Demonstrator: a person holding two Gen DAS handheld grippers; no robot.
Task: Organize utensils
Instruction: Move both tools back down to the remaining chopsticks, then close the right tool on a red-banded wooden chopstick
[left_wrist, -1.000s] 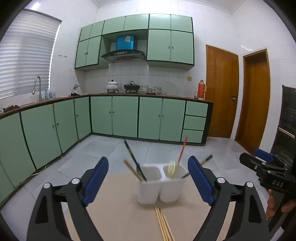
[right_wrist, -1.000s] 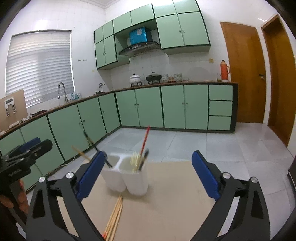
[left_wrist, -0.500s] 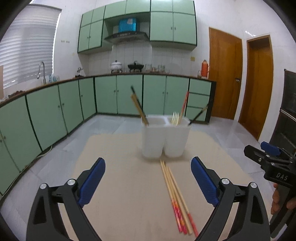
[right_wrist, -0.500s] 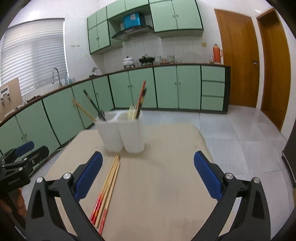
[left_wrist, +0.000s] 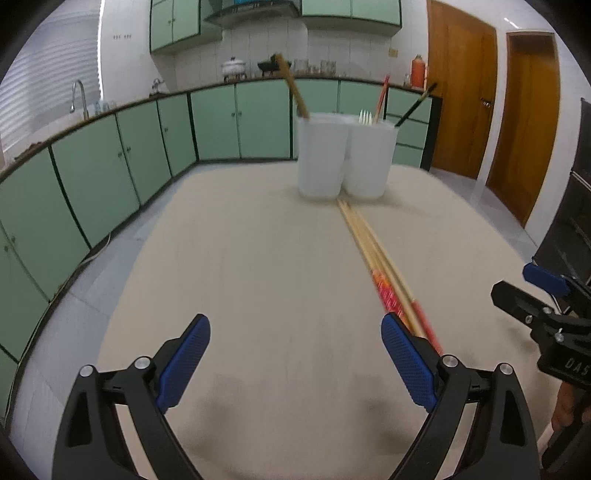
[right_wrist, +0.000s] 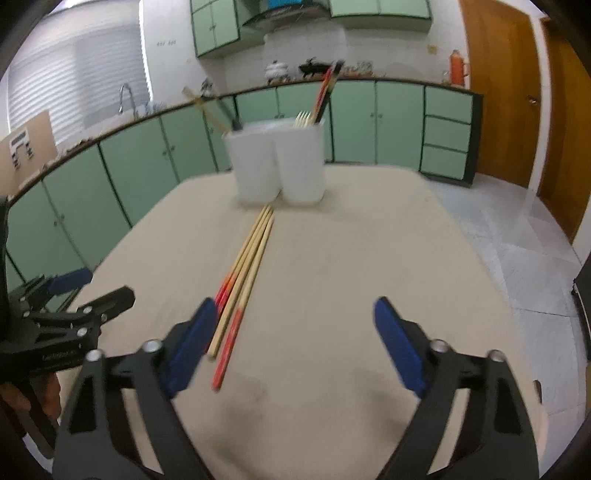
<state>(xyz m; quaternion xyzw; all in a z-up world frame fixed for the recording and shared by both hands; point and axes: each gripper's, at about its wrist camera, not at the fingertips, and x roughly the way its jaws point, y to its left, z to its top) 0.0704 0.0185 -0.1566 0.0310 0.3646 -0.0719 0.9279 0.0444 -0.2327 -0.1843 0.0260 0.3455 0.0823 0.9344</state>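
I've tipped both views down within the last second: the chopsticks (right_wrist: 246, 266) now show full length on the surface (left_wrist: 258, 295), before the holder (right_wrist: 277, 166). Left claw (left_wrist: 295, 354) and right claw (right_wrist: 291, 336) gape, empty, ready to pick.

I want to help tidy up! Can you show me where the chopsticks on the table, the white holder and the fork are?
chopsticks (right_wrist: 255, 243): right wrist view, middle of the wooden shafts.
white holder (right_wrist: 301, 166): right wrist view, front wall of the right cup.
fork (left_wrist: 365, 117): left wrist view, the tines above the rim.
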